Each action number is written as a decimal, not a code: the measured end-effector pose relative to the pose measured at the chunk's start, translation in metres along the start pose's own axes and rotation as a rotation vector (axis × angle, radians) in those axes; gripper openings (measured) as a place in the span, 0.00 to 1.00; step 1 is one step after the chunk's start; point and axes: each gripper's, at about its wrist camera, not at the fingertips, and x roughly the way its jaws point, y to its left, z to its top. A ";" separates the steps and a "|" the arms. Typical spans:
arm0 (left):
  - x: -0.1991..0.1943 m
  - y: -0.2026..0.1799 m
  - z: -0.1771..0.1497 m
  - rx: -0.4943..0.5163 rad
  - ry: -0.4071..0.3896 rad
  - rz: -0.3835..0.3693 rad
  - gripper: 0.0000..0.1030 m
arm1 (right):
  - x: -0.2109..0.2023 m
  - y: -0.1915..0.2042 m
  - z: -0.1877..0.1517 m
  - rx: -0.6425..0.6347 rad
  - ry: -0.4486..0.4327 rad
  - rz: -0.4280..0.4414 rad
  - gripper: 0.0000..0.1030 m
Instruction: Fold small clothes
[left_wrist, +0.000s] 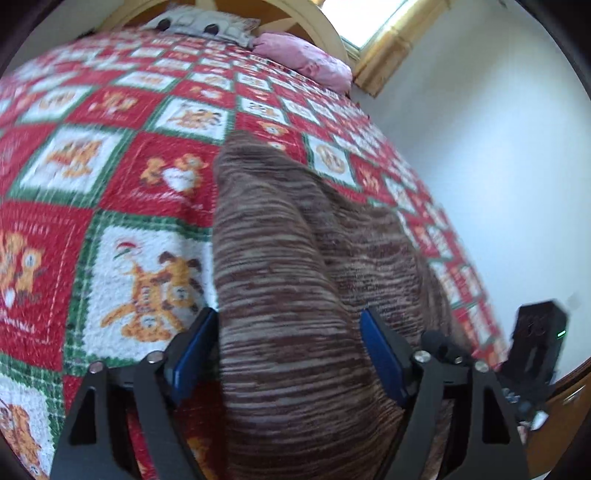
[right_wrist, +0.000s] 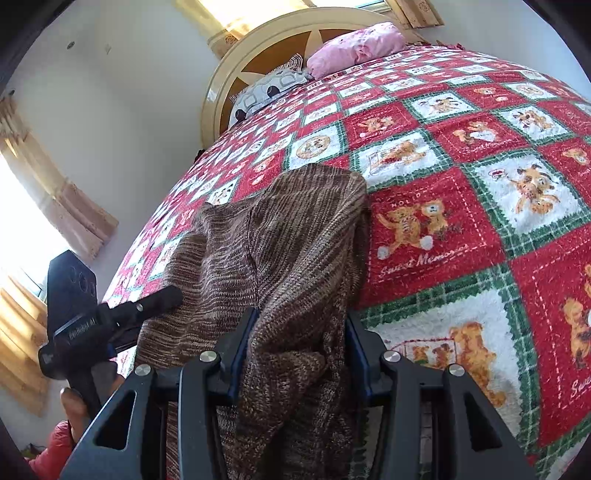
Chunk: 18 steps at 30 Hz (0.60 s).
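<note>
A brown striped knit garment (left_wrist: 295, 280) lies on the bed, its near part raised off the blanket. My left gripper (left_wrist: 288, 325) has its blue pads on either side of a thick fold of it and grips it. In the right wrist view the same garment (right_wrist: 280, 236) drapes between the pads of my right gripper (right_wrist: 301, 328), which is shut on its bunched edge. The left gripper (right_wrist: 92, 317) shows at the left of the right wrist view, held by a hand. The right gripper (left_wrist: 535, 343) shows at the right edge of the left wrist view.
A red, white and green patchwork blanket (left_wrist: 122, 177) with cartoon animals covers the bed. A pink pillow (right_wrist: 358, 44) and a grey patterned pillow (right_wrist: 269, 88) lie by the round wooden headboard (right_wrist: 229, 66). White walls and curtained windows (right_wrist: 40, 206) surround the bed.
</note>
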 end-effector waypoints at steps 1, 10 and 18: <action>0.002 -0.005 0.000 0.029 0.000 0.030 0.76 | 0.000 0.000 0.000 -0.002 0.000 -0.002 0.46; 0.000 -0.004 -0.001 0.041 -0.031 0.091 0.62 | 0.000 -0.004 0.004 0.043 -0.006 0.019 0.47; -0.002 -0.001 -0.004 0.030 -0.050 0.081 0.55 | 0.009 -0.005 0.016 0.064 -0.021 -0.035 0.49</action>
